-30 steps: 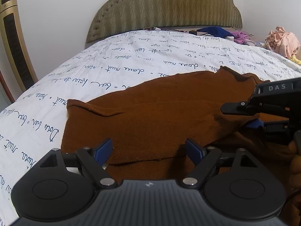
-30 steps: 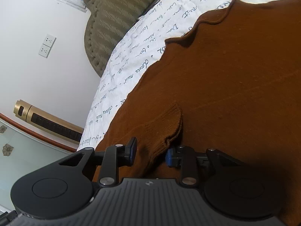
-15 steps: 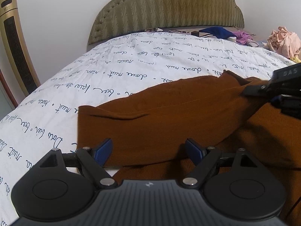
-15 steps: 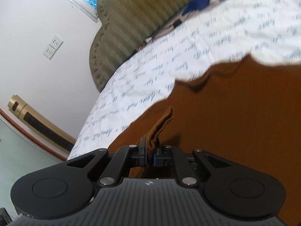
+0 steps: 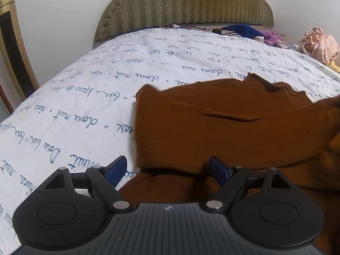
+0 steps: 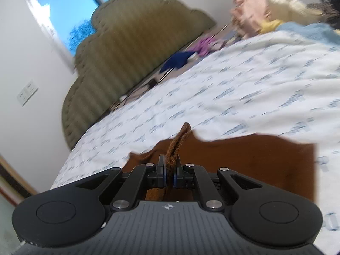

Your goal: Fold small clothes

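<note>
Blue-padded fingers of the right gripper [image 6: 169, 173] pinch a ribbed knit edge of the rust-brown garment [image 5: 223, 127], a strip of fabric standing up between them. The left gripper [image 5: 169, 167] hovers spread wide over the garment's near fold, grasping nothing. The soft knit lies doubled on the white script-printed bedsheet [image 5: 85, 97], below the olive padded scalloped headboard [image 5: 184, 6].

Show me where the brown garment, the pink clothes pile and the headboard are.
brown garment [image 5: 223, 127], left wrist view, on the flat middle of the folded cloth.
pink clothes pile [image 5: 320, 44], left wrist view, on the crumpled centre.
headboard [image 5: 184, 4], left wrist view, on its padded front.
</note>
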